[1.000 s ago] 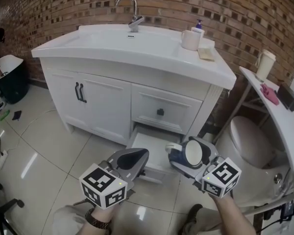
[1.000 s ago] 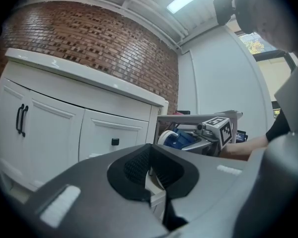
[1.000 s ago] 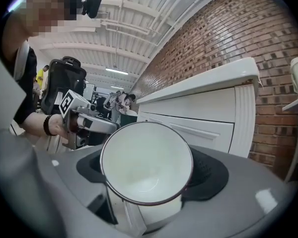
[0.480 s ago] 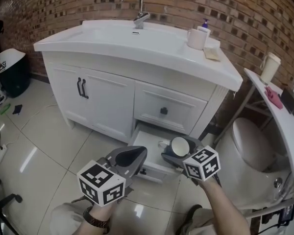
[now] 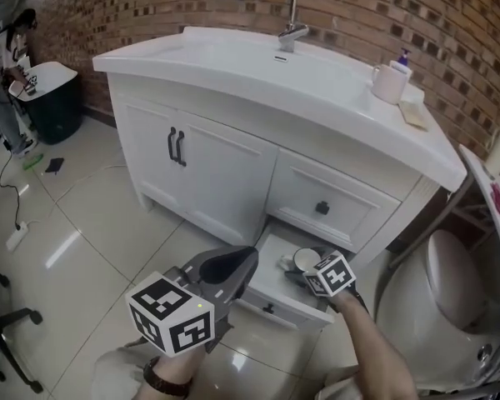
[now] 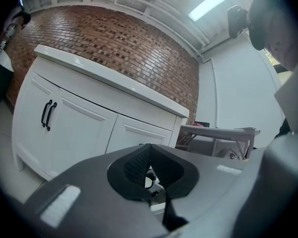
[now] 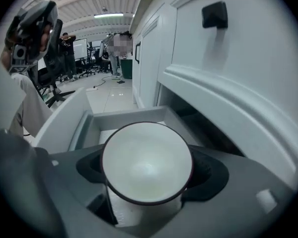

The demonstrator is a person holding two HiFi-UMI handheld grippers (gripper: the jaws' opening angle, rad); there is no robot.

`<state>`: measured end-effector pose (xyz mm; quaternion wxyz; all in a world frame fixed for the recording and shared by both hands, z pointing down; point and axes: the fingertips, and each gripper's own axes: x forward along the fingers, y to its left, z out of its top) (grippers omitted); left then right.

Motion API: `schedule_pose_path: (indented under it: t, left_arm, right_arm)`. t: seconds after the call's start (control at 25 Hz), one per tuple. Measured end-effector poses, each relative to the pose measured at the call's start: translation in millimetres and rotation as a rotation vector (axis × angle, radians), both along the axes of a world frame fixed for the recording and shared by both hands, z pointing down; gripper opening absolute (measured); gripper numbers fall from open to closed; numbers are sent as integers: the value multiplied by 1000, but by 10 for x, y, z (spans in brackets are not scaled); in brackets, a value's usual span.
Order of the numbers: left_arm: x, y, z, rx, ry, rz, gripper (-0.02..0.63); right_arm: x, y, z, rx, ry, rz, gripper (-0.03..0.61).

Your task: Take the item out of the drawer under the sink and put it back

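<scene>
Whereas a second ago my right gripper (image 5: pixel 310 267) carried the cup (image 5: pixel 305 258) high in front of the open drawer (image 5: pixel 287 311), it now sits lower, inside the drawer toward its back right corner. Its jaws are clamped on the cup, whose white inside faces the camera. I cannot tell if the cup touches the drawer floor. My left gripper (image 5: pixel 240 262) hangs as before off the drawer's front left corner, jaws pressed together and empty.
</scene>
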<state>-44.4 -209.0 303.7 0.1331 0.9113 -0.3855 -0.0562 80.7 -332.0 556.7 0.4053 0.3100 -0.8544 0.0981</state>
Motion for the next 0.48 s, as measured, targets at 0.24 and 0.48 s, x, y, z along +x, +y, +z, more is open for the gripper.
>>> schedule_pose_path:
  t: [0.24, 0.48]
  left_arm:
    - [-13, -66, 4, -12, -5, -16, 11]
    - [29, -65, 23, -18, -13, -3, 12]
  right_arm:
    - [-117, -45, 213, -25, -6, -56, 419]
    - [-62, -63, 224, 26, -55, -4, 444]
